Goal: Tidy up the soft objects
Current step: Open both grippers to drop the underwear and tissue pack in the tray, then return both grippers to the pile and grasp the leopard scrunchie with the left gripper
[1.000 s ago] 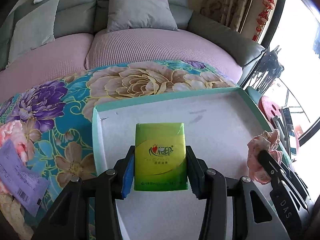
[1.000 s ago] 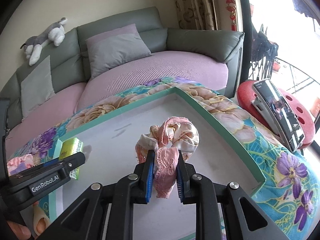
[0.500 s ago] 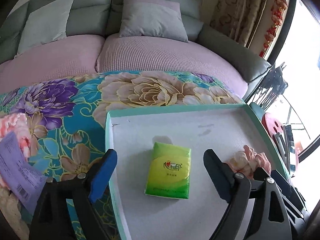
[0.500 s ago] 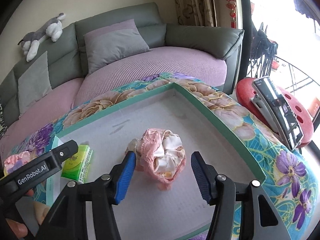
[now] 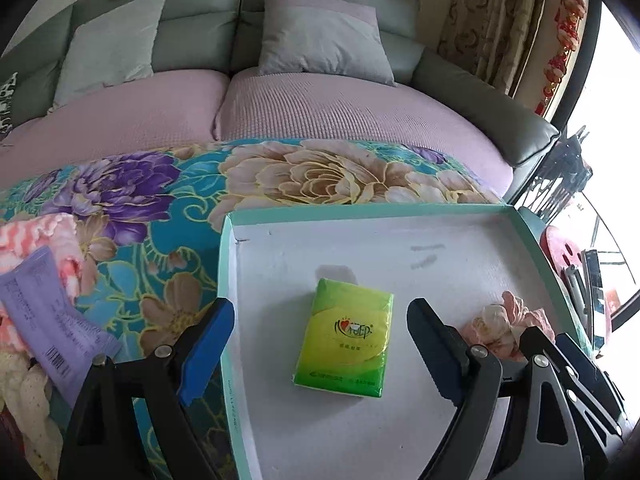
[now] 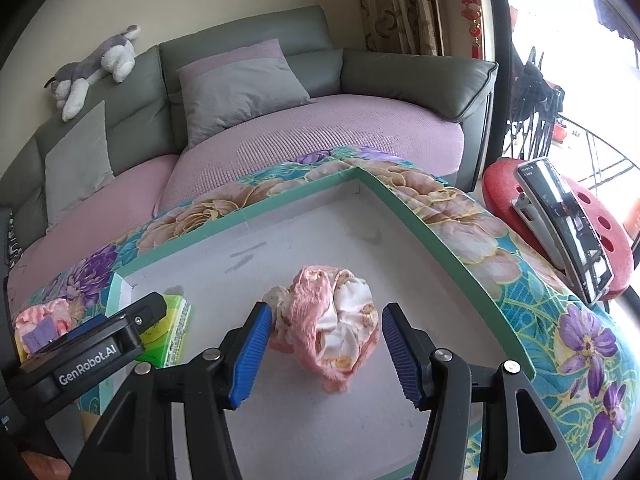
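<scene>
Your tissue pack (image 5: 346, 342) and pink cloth bundle (image 6: 330, 326) lie in the tray (image 5: 228, 264); both tools, left tool (image 5: 320, 346) and right tool (image 6: 326, 354), gape empty, their jaws just opened. Lower left, a purple packet (image 5: 48, 320) waits outside.

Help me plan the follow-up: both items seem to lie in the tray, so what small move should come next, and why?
Probably draw both grippers back and up. The left gripper is open around the tissue pack, the right gripper open around the pink cloth bundle; both lie loose on the tray. More soft things wait on the floral cloth, left of the tray.
</scene>
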